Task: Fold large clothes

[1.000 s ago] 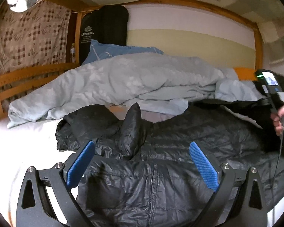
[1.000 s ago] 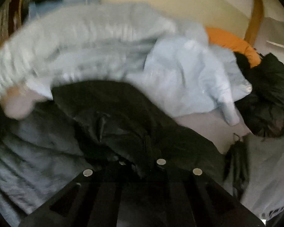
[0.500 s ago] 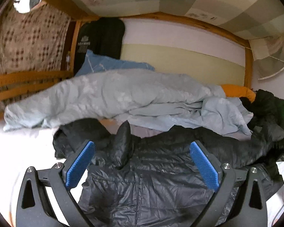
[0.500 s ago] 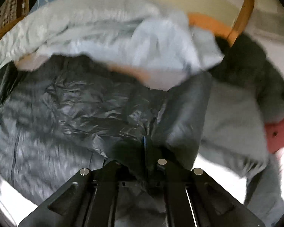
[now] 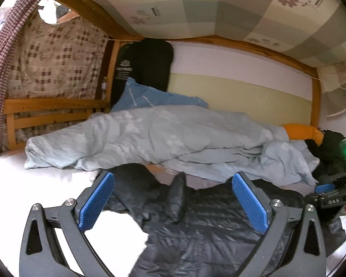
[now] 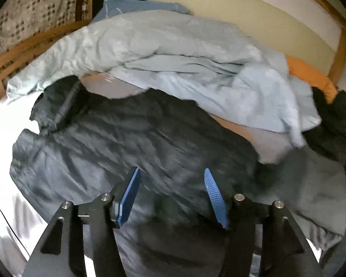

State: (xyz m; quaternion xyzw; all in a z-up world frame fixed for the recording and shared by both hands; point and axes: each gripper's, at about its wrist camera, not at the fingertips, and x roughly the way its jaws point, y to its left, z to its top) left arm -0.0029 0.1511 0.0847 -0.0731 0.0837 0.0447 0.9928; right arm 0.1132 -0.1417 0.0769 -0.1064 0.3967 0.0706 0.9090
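Here, your scene, line by line:
Bed: you are working over a white sheet (image 5: 46, 184) on a lower bunk, with a wooden frame (image 5: 48, 113) at the head end on the left and along the far wall.
Jacket: your black puffer jacket (image 6: 131, 143) lies spread on the sheet in front of both claws; one sleeve (image 5: 177, 200) stands up in a fold near the far edge.
Duvet: a pale blue-grey duvet (image 5: 161, 138) is bunched along the wall side, just behind the jacket.
Room: a patchwork cloth (image 5: 219, 11) hangs overhead, a checked curtain (image 5: 55, 57) closes the head end, and an orange cushion (image 5: 302, 133) and dark clothes (image 6: 334, 127) sit at the right.
Left claw: your left claw (image 5: 173, 203) stands wide open above the jacket, gripping nothing.
Right claw: your right claw (image 6: 170, 198) is opening, its blue pads apart over the jacket, with no fabric pinched between them.
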